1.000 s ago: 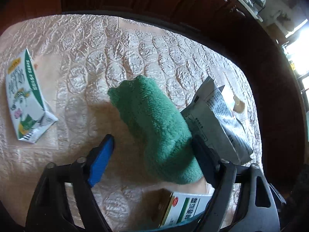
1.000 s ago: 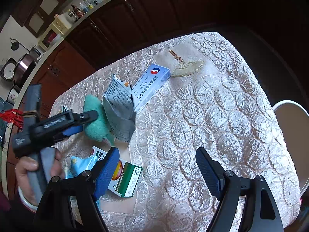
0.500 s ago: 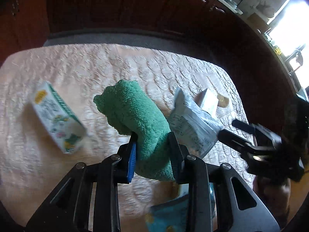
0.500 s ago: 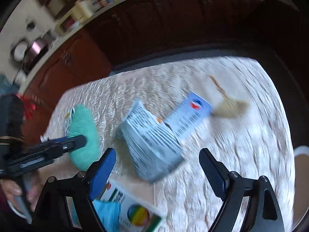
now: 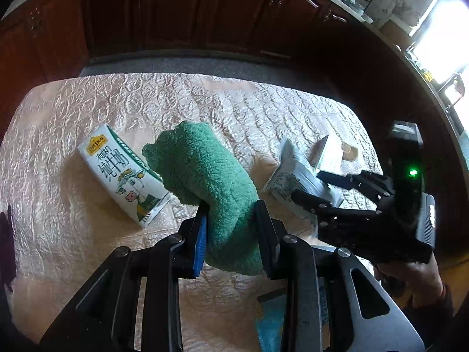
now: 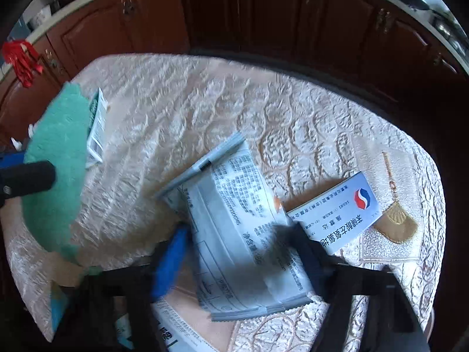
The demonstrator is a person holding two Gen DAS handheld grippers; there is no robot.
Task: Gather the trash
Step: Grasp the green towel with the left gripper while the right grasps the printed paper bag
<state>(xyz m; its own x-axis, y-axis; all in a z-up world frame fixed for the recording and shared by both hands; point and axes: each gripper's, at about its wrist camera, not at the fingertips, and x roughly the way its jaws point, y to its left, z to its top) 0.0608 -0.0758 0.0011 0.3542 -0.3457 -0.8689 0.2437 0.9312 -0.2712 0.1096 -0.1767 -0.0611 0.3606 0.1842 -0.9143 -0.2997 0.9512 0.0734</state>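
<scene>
Progress: early stage. The left claw is clamped on a fluffy green rolled cloth, which is lifted clear of the worktop, a surface covered in a cream embossed tablecloth. The right claw straddles a crinkled grey-white printed foil pouch; its jaws are closing on the pouch, and motion blur prevents confirming pad contact.

Remaining on the worktop:
- a white-and-green milk carton with a cow print, lying on its side beside the cloth;
- a flat white-and-blue medicine box with a red-blue logo, touching the pouch;
- a light-blue wrapper and further printed cartons at the near edge, partly hidden.

Containers: no bin or bag is visible in either view. Whether the carton and boxes are empty cannot be determined.
</scene>
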